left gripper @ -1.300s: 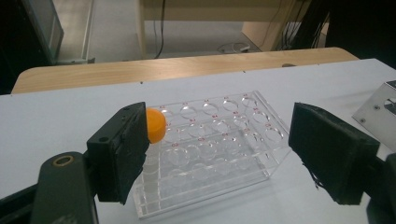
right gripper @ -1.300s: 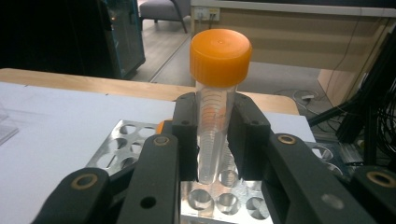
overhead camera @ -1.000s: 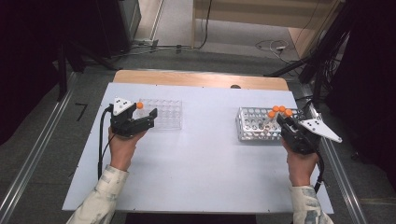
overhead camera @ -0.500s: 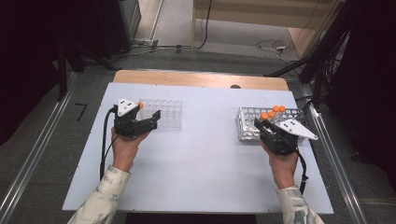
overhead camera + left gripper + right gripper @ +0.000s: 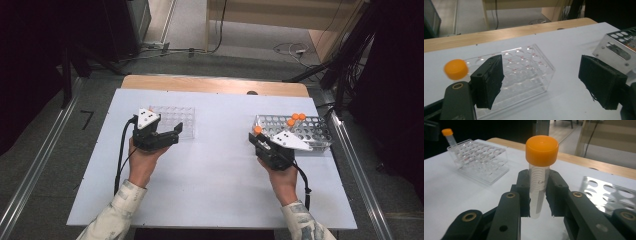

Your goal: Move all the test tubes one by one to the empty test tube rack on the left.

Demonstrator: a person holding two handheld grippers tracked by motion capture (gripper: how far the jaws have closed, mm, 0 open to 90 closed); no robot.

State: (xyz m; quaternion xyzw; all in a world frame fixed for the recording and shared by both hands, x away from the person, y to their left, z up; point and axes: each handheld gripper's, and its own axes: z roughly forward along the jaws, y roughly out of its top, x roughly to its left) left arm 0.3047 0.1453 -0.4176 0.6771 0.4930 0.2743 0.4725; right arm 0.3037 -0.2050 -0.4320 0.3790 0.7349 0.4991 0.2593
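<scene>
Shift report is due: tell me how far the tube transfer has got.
Done: one orange-capped tube stands in the clear rack. In hand: the right tool is shut on a second tube, carried between racks. Left: two capped tubes in the metal rack. The left tool is open.

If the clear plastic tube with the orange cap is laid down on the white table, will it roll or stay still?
The clear plastic tube with the orange screw cap is round, so it would probably roll on the smooth white table. It looks empty, so likely light. The right hand-held gripper clamps it upright; its smooth wall may slip.
</scene>
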